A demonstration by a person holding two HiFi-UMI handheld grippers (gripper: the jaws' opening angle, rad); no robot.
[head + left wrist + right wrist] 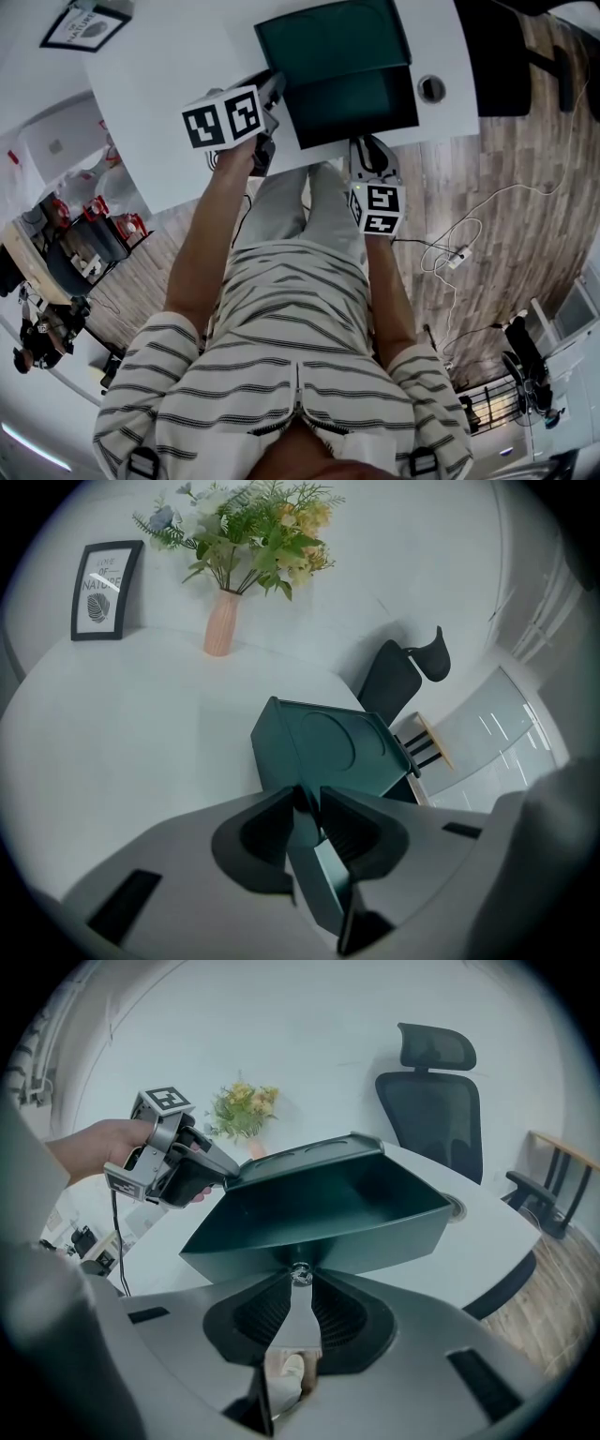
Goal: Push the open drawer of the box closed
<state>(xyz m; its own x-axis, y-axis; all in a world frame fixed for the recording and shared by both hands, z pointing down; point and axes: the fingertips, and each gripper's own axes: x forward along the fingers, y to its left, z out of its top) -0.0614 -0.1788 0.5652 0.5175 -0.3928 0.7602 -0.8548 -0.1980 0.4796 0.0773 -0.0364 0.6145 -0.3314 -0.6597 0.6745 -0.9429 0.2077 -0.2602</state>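
Observation:
A dark green box [333, 42] stands on the white table [159, 84], its drawer [352, 105] pulled out toward me. In the left gripper view the box [328, 747] fills the middle. My left gripper [311, 808] is shut on the box's thin left wall at its near corner. The right gripper view shows it from the side [220, 1171], held by a hand. My right gripper [300, 1281] meets the middle of the drawer front [319, 1241]. Its fingertips close round the small silver knob [300, 1273]. The drawer's inside looks empty.
A pink vase of flowers [222, 621] and a framed print [103, 590] stand at the table's far side. A black office chair [436, 1101] is behind the table. A round cable hole [431, 88] lies right of the drawer. Cables trail on the wooden floor [459, 253].

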